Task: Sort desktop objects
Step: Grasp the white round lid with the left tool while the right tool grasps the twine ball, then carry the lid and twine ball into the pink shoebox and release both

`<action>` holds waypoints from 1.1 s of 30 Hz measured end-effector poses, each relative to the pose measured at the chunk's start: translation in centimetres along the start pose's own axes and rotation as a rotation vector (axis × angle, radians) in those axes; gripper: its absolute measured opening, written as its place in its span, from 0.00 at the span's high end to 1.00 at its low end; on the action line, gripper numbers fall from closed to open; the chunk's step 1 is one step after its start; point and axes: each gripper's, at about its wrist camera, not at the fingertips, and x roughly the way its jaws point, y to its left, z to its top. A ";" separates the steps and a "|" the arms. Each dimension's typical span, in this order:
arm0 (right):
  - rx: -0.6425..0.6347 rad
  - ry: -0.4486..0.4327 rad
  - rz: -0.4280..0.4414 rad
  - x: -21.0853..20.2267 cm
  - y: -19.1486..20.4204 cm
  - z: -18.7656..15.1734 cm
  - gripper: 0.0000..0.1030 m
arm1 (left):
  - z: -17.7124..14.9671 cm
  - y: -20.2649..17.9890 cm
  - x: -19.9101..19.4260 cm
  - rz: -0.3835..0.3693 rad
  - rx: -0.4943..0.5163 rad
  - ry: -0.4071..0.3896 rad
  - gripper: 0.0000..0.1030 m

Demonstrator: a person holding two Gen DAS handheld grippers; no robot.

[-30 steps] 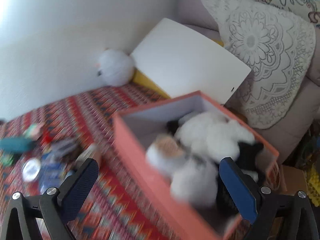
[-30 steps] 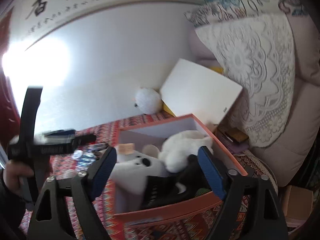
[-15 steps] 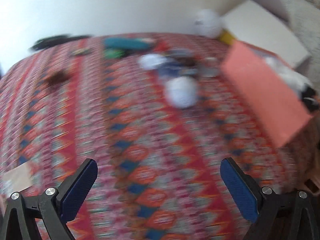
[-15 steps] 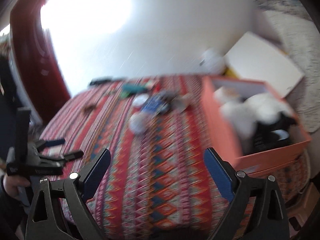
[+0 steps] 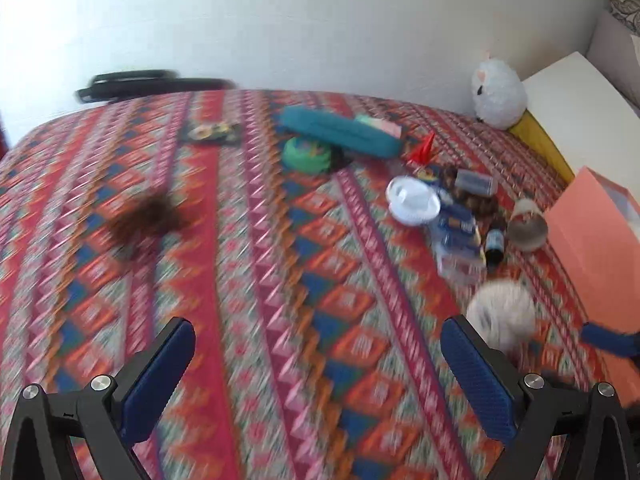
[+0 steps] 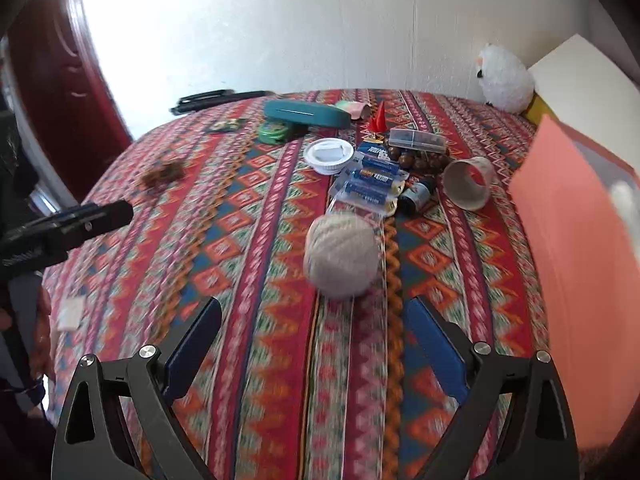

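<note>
Here both tongs stand spread wide over the patterned table (image 6: 280,360), gripping nothing. Just ahead of the right tongs (image 6: 314,340), between the lines of their blue pads, a ball of pale yarn (image 6: 341,255) lies on the cloth, apart from both pads. Beyond the ball sit packs of batteries (image 6: 370,184), a white lid (image 6: 329,155), a small dark bottle (image 6: 418,196), a string of brown beads (image 6: 420,160) and a clear case (image 6: 417,141). A paper cup (image 6: 468,184) lies on its side to the right of these, mouth toward the tongs. Further off are a teal case (image 6: 306,114), a green tape roll (image 6: 274,132) and a red cone (image 6: 378,114). To the right stands the orange box (image 6: 576,240), and at the far right corner a white plush (image 6: 505,80) leans by the wall.

From the left tongs (image 5: 318,380), the yarn (image 5: 502,318) appears blurred just beyond the right pad, with the box (image 5: 596,240) further right. A dark brown tuft (image 5: 146,216) lies ahead to the left, well apart from the rest. The left tongs (image 6: 68,222) show at the left edge of the right view.
</note>
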 end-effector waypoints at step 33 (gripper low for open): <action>0.019 0.105 0.181 -5.7 -0.5 -7.2 0.49 | -6.9 -2.3 -4.1 0.104 0.041 0.043 0.40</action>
